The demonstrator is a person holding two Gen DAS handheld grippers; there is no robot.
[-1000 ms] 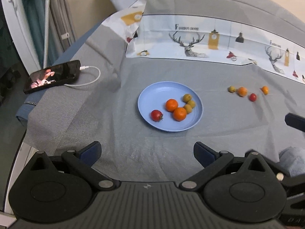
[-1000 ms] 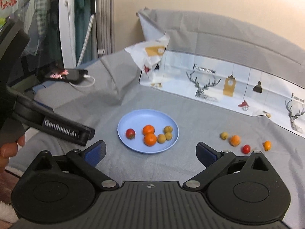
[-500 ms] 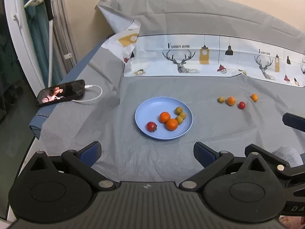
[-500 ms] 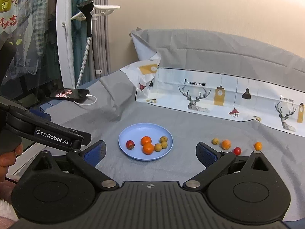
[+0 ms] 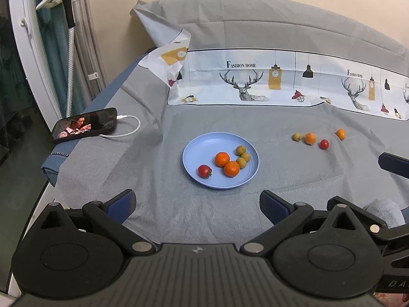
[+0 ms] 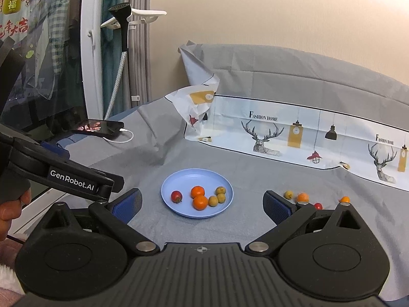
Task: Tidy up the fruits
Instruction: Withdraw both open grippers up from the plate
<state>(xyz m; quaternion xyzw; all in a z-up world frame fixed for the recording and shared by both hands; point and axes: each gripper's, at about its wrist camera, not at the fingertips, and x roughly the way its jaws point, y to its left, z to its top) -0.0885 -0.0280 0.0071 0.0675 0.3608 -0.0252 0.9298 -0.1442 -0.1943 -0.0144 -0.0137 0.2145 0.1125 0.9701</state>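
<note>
- The left gripper (image 5: 196, 204) hangs released, jaws spread wide and empty, well back from the plate (image 5: 196, 151) and above the grey sheet (image 5: 163, 209).
- The right gripper (image 6: 202, 204) is likewise released and empty, its pads wide apart; the left one's body crosses the left side of its view, gripped by a hand (image 6: 10, 209).
- On the plate lie two oranges (image 5: 222, 159), touching each other, three small green fruits (image 5: 241, 150) clustered just beside them, and one tomato (image 5: 204, 171) a little apart toward the near rim.
- Four fruits are not yet on the plate: a loose green fruit (image 5: 296, 136), a loose orange (image 5: 310, 138), a loose tomato (image 5: 324, 144) and, further right, a kumquat (image 5: 341, 134), all in a loose row on the sheet, well right of the plate.
- Judged from this, the task is partly done and the step in hand is a pause between picks, with neither gripper near any fruit.
- The next move likely falls to the right gripper, nearer the row: reach forward and right, straddle one fruit with the pads, and close gently, since the fruits are round and can roll on the soft sheet.
- A phone (image 5: 84, 125) on its cable lies far left, out of the way.
</note>
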